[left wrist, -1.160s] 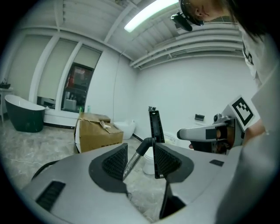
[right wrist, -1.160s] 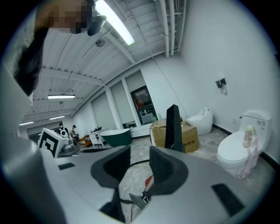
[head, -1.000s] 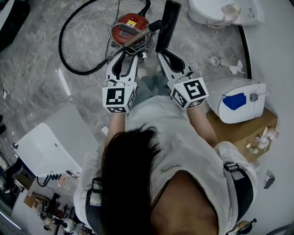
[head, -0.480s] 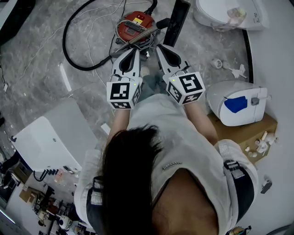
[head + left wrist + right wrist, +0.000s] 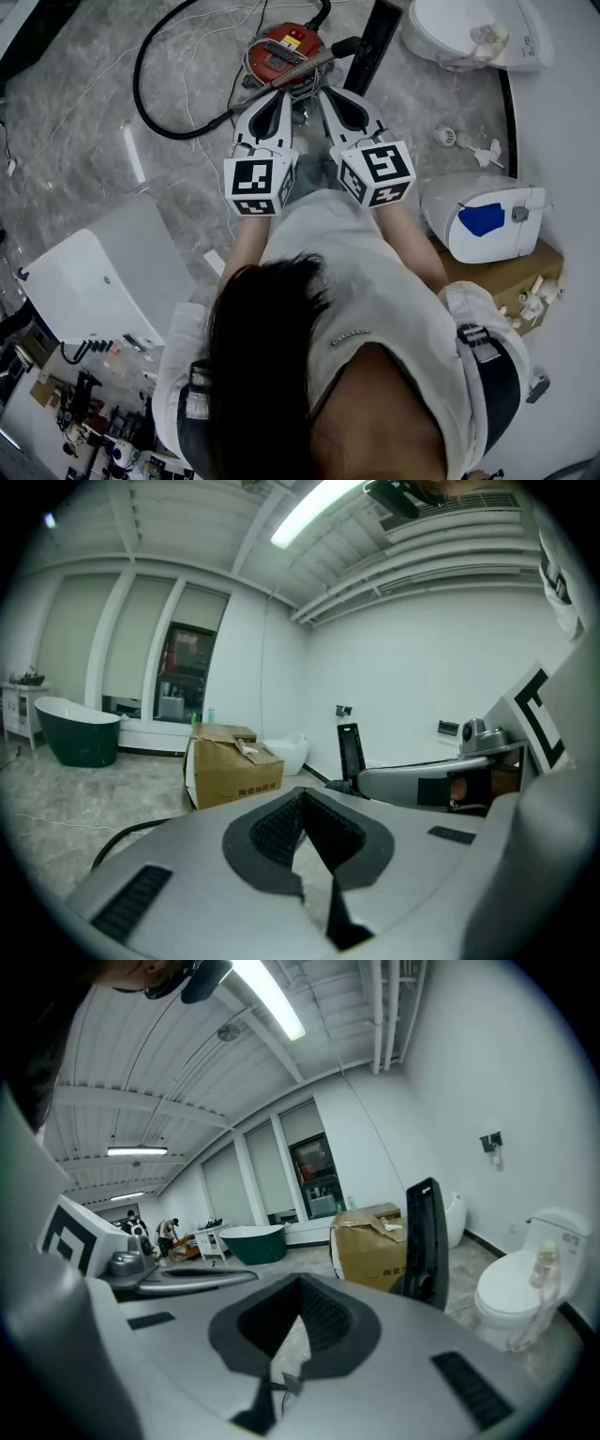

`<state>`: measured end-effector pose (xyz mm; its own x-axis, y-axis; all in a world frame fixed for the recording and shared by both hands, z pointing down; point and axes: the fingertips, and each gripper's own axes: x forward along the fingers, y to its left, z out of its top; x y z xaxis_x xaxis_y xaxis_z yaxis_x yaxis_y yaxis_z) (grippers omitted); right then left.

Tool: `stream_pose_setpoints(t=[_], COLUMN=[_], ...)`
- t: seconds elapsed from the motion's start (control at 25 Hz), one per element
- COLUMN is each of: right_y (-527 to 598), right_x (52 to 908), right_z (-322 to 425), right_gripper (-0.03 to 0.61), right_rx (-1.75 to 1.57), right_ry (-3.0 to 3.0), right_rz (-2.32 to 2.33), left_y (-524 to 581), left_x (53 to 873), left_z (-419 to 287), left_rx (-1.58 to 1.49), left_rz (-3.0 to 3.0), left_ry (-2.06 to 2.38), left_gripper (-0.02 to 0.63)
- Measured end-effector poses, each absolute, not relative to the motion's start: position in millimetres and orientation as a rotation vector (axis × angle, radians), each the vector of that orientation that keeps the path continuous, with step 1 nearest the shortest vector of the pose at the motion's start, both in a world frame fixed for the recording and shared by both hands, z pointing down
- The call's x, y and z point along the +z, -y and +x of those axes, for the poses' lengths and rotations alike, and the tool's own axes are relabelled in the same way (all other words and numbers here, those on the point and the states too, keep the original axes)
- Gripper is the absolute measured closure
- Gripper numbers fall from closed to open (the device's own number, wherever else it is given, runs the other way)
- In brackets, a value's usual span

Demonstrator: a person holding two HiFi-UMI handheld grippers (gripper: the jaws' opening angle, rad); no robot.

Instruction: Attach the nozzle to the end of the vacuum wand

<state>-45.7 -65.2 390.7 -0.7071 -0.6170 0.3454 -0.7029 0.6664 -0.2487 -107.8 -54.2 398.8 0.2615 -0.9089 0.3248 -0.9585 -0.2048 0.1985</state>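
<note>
Nozzle (image 5: pixel 380 37) looks already joined to the wand (image 5: pixel 298 71).
My left gripper (image 5: pixel 273 97) and right gripper (image 5: pixel 327 94) are both pressed together and empty; next I would only check the joint.

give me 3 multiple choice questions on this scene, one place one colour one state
1. Where is the vacuum canister? A on a shelf; B on the floor; C on a chair.
2. What colour is the hose? A white; B green; C black.
3. How are the left gripper and right gripper? A both shut, empty; B both wide open; C left shut on a cloth.
Answers: B, the head view shows it on the grey floor; C, a black loop; A, each gripper view shows jaws together, nothing between.
</note>
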Motion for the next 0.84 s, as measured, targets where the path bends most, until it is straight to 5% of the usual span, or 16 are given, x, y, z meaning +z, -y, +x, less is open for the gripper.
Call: stream_pose_setpoints(t=[0.84], right_y=[61], right_x=[402], right_z=[-69], right_gripper=[0.563], right_rx=[0.508], right_ry=[2.605], right_rz=[1.018], left_y=[53], left_x=[410], left_z=[-124], left_rx=[0.248], left_rz=[2.172], left_ry=[1.712], left_gripper=[0.614])
